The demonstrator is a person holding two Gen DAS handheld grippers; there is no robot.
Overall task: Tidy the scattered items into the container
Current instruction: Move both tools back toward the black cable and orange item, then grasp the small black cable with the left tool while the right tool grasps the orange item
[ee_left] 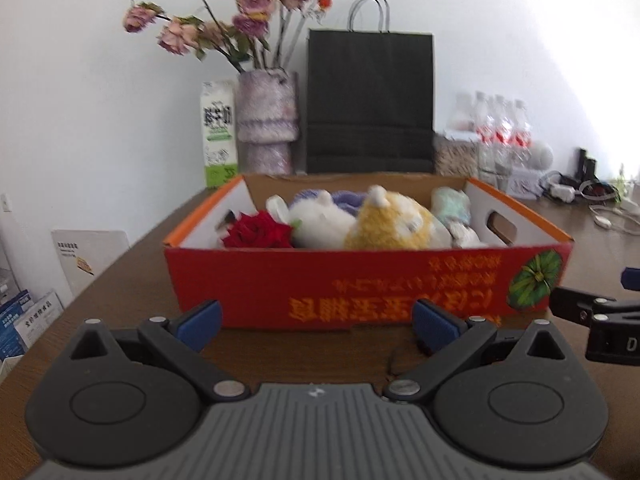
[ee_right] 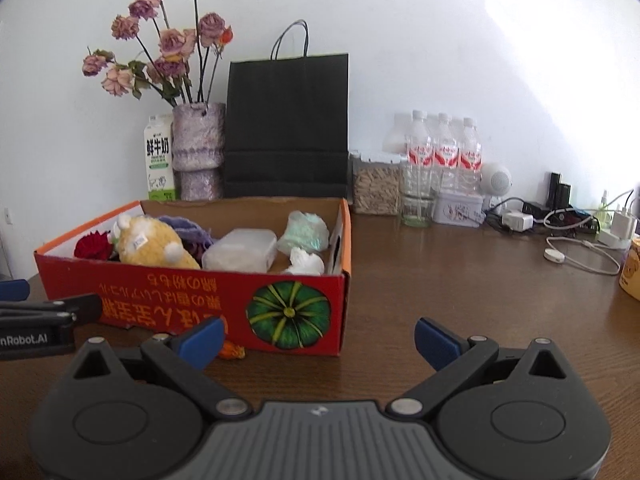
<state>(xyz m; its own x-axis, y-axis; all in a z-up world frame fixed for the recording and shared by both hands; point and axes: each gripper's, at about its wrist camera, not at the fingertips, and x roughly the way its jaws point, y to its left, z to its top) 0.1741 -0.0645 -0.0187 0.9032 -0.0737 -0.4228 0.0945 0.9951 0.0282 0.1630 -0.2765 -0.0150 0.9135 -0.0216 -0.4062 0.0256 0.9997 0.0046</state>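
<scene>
While both grippers hover spread and empty over the brown table (ee_right: 460,280), the left gripper (ee_left: 316,326) and right gripper (ee_right: 318,340) face the red cardboard box (ee_right: 192,300). Inside lie a yellow plush toy (ee_right: 150,246), a red rose (ee_right: 93,245), a translucent plastic case (ee_right: 240,250), mint tissue (ee_right: 304,230) and crumpled white paper (ee_right: 306,261). A small orange item (ee_right: 232,351) lies just outside, touching the box's front.
</scene>
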